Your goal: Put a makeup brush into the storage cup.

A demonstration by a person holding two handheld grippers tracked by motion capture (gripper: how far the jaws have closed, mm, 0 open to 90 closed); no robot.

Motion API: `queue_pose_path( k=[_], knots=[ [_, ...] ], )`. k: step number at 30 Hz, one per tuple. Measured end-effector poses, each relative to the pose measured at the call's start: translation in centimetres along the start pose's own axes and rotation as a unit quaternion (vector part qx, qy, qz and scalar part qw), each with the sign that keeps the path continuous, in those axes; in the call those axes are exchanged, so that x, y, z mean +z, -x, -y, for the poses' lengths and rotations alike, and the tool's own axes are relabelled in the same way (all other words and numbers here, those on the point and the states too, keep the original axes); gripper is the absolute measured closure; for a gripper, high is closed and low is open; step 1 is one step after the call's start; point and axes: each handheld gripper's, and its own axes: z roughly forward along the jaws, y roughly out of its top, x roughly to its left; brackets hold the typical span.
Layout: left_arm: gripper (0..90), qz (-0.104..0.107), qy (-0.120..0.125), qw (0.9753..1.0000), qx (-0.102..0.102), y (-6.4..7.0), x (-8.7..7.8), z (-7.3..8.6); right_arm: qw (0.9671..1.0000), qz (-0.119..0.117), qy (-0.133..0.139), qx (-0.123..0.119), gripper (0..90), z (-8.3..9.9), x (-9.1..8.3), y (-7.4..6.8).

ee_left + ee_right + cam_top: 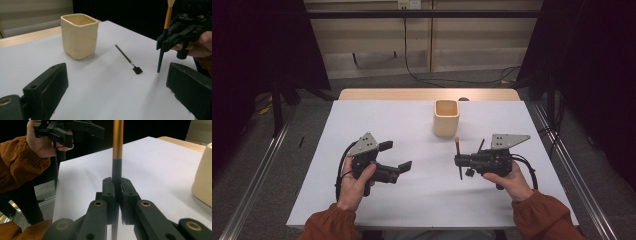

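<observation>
The square-sided ceramic cup (pixel 446 118) is pale cream, plain and unpatterned, on a matt white tabletop (pixel 412 200) edged at the far side with light wood. The slim brush (pixel 163 37) has a dark navy lower handle, an orange-gold band above it and a pale tip. The 2 grippers, left (pixel 396 156) and right (pixel 460 161), are black with grey plates, the thin stick with a small square head (pixel 128 60) is black, and the person's sleeves (pixel 542 215) are rust-orange.

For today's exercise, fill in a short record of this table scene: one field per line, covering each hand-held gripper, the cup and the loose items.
Right hand-held gripper: shut on the brush, held upright
Left hand-held gripper: open, holding nothing
Cup: cream, upright, at the far middle of the table
Loose item: thin black stick lying flat between cup and brush
Brush tip: close to the table surface; contact unclear
</observation>
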Motion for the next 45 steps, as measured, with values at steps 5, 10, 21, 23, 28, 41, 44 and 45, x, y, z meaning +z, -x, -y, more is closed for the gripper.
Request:
queue_pose_path(
  k=[5,10,21,23,28,41,44,45],
  knots=[
    [3.4,-0.014,0.01,0.9999,0.002,-0.1,-1.2,1.0,1.0,0.003,0.0,0.001,84.2,0.1,0.1,0.1],
    [2.7,-0.028,0.033,0.9987,-0.026,0.0,-2.1,1.7,1.0,0.008,0.003,0.001,84.1,0.0,0.0,0.2],
    [2.8,-0.07,0.025,0.9972,-0.002,-0.5,-3.9,3.8,0.9996,0.026,0.013,0.002,84.1,-0.2,-0.5,0.7],
    [2.7,-0.067,0.031,0.9972,-0.007,-0.5,-4.0,4.2,0.9994,0.031,0.016,0.004,84.1,-0.2,-0.6,0.8],
    [2.2,-0.067,0.03,0.9973,0.002,-0.6,-4.3,5.1,0.999,0.039,0.022,0.001,84.1,-0.7,-0.6,1.1],
    [1.1,-0.084,0.034,0.9958,-0.012,-1.1,-6.1,6.6,0.9962,0.074,0.045,0.006,84.2,-2.5,-1.8,2.7],
    [1.1,-0.083,0.035,0.9958,-0.015,-1.2,-6.0,6.7,0.9958,0.074,0.052,0.012,84.1,-3.1,-1.6,3.0],
    [1.1,-0.082,0.035,0.9959,-0.015,-1.1,-6.1,6.7,0.9958,0.074,0.052,0.011,84.2,-3.3,-1.4,3.1]
  ],
)
